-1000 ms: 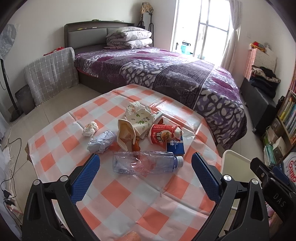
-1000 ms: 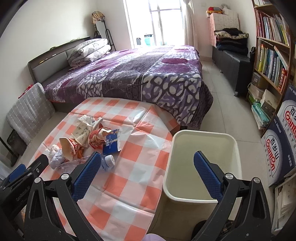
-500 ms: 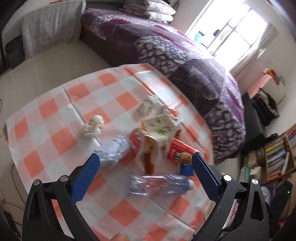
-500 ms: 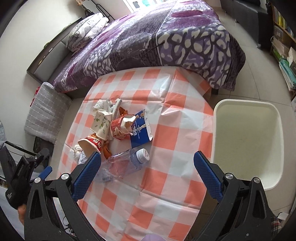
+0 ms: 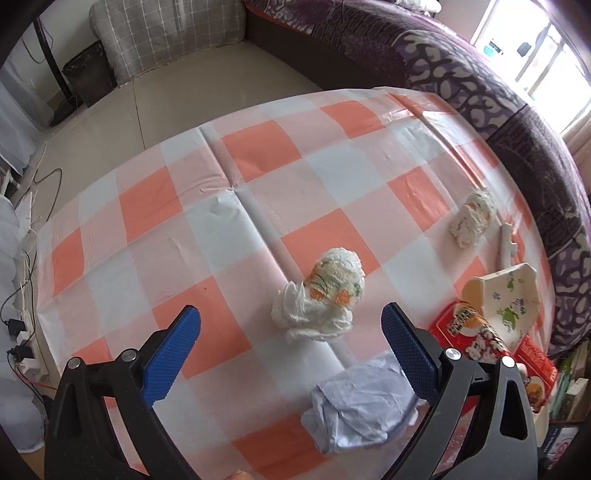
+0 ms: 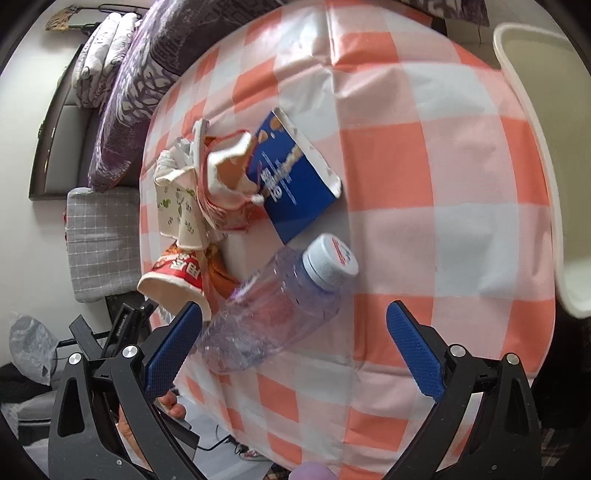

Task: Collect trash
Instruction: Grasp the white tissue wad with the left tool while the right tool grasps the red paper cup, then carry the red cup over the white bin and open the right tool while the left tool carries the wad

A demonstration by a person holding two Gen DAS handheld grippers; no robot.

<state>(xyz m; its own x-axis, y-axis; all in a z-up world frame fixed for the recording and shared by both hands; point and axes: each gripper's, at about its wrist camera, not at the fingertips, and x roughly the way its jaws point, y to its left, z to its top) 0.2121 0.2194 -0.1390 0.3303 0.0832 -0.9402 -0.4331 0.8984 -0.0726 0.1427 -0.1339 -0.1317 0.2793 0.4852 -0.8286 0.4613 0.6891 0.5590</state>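
Trash lies on an orange-and-white checked tablecloth (image 5: 258, 155). In the left wrist view my left gripper (image 5: 291, 325) is open just above a crumpled white tissue ball with a printed pattern (image 5: 325, 291); a crumpled pale-blue wrapper (image 5: 362, 406) lies by its right finger. A second tissue wad (image 5: 472, 218), a patterned paper cup (image 5: 509, 295) and a red cup (image 5: 476, 332) lie to the right. In the right wrist view my right gripper (image 6: 291, 325) is open over a crushed clear bottle with a white cap (image 6: 280, 302). A blue carton (image 6: 291, 181) and crushed cups (image 6: 184, 206) lie beyond it.
A cream waste bin (image 6: 546, 110) stands off the table's right edge in the right wrist view. A purple-covered bed (image 5: 480, 74) runs behind the table, and a grey checked cushion (image 5: 166, 33) leans at the back left. Cables (image 5: 22, 295) lie on the floor at left.
Both grippers have dropped toward the table and tilted down. The left one has shifted left over the tissue ball; the right one has closed in on the bottle. Both stay open.
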